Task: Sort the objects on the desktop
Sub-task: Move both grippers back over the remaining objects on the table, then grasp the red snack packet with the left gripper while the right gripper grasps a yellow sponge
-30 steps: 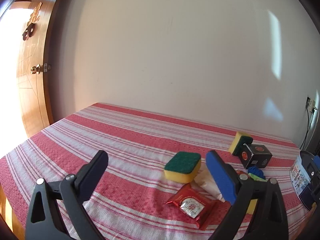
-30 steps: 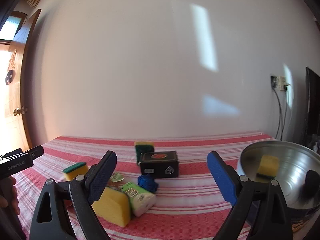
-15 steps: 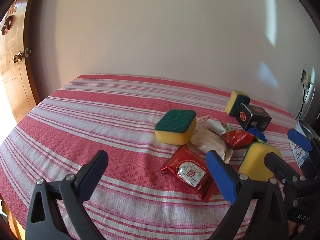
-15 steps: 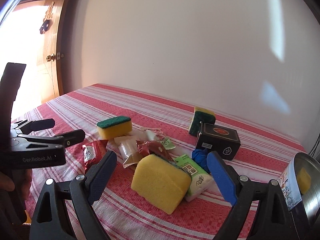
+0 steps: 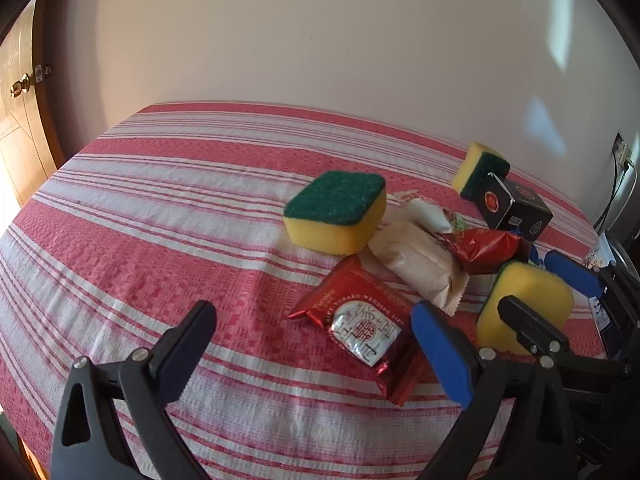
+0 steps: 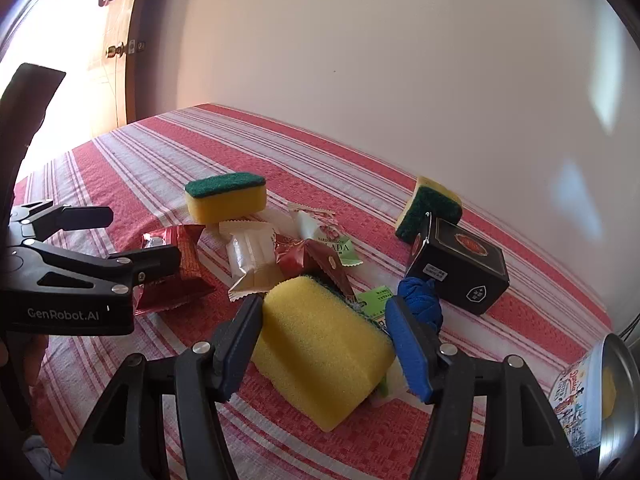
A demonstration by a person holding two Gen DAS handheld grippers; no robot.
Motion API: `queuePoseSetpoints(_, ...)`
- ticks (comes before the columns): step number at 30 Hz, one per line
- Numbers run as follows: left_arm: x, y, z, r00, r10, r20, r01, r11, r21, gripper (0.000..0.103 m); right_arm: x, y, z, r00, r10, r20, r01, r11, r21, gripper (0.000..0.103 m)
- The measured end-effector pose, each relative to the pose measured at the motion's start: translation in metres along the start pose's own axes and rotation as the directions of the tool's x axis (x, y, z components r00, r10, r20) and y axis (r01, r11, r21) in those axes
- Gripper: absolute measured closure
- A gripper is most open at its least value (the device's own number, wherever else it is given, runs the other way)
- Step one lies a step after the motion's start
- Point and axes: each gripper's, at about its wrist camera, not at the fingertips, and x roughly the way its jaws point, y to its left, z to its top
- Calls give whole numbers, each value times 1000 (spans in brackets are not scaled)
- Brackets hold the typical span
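A pile of objects lies on the red striped cloth (image 5: 160,216). My right gripper (image 6: 326,332) has its jaws around a big yellow sponge (image 6: 324,344), touching both sides of it where it lies on the cloth; it shows in the left wrist view (image 5: 528,300) too. My left gripper (image 5: 316,344) is open and empty, just short of a red snack packet (image 5: 360,324). A green-topped sponge (image 5: 336,212) lies behind it. A third sponge (image 6: 428,208) leans on a black box (image 6: 460,264).
Beige (image 6: 252,256), red (image 6: 308,260) and green-white (image 6: 332,236) snack wrappers and a blue ball (image 6: 420,304) lie in the pile. A metal bowl (image 6: 620,396) holding a yellow piece stands at the right edge. A wooden door (image 6: 120,48) is at the far left.
Both grippers have dropped and moved in on the pile. My right jaws have narrowed from wide open to close around the yellow sponge.
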Motion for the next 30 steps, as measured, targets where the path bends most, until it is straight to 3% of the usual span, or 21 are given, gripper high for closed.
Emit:
queuePoseSetpoints(5, 14, -12, -3, 997, -9, -77, 10, 1000, 15, 3, 1, -9, 0, 1000, 25, -7, -24, 999, 40, 36)
queuePoseSetpoints(7, 16, -16, -4, 996, -4, -84, 5, 1000, 16, 3, 4, -13, 0, 999, 47, -19, -46, 997, 55, 30)
queuePoseSetpoints(11, 17, -17, -4, 996, -17, -85, 16, 1000, -10, 4, 8, -20, -1, 994, 101, -32, -97, 991, 94, 30)
queuePoseSetpoints(13, 16, -16, -6, 997, -16, -80, 15, 1000, -19, 10, 6, -22, -3, 993, 112, -35, -108, 988, 109, 32)
queuePoseSetpoints(14, 16, -18, -6, 997, -21, -75, 19, 1000, -17, 17, 4, -21, -5, 991, 130, -36, -125, 986, 108, 41)
queuePoseSetpoints(17, 15, -30, -12, 997, -24, -67, 27, 999, 47, 47, -7, -11, -10, 992, 122, -33, -120, 991, 64, 42)
queuePoseSetpoints(18, 14, -35, -15, 998, -25, -63, 29, 997, 71, 51, -11, -7, -12, 994, 106, -26, -104, 993, 51, 43)
queuePoseSetpoints(22, 12, -46, -24, 997, -48, -53, 54, 992, 117, 59, -29, -8, -15, 997, 70, 43, -73, 996, 57, 43)
queuePoseSetpoints(27, 8, -35, -28, 993, -109, -35, 110, 993, 40, 63, -40, -33, -20, 987, 119, 111, -137, 976, 167, 43)
queuePoseSetpoints(30, 2, -28, -32, 992, -125, 8, 125, 992, -13, 67, -46, -47, -23, 983, 106, 150, -140, 961, 237, 43)
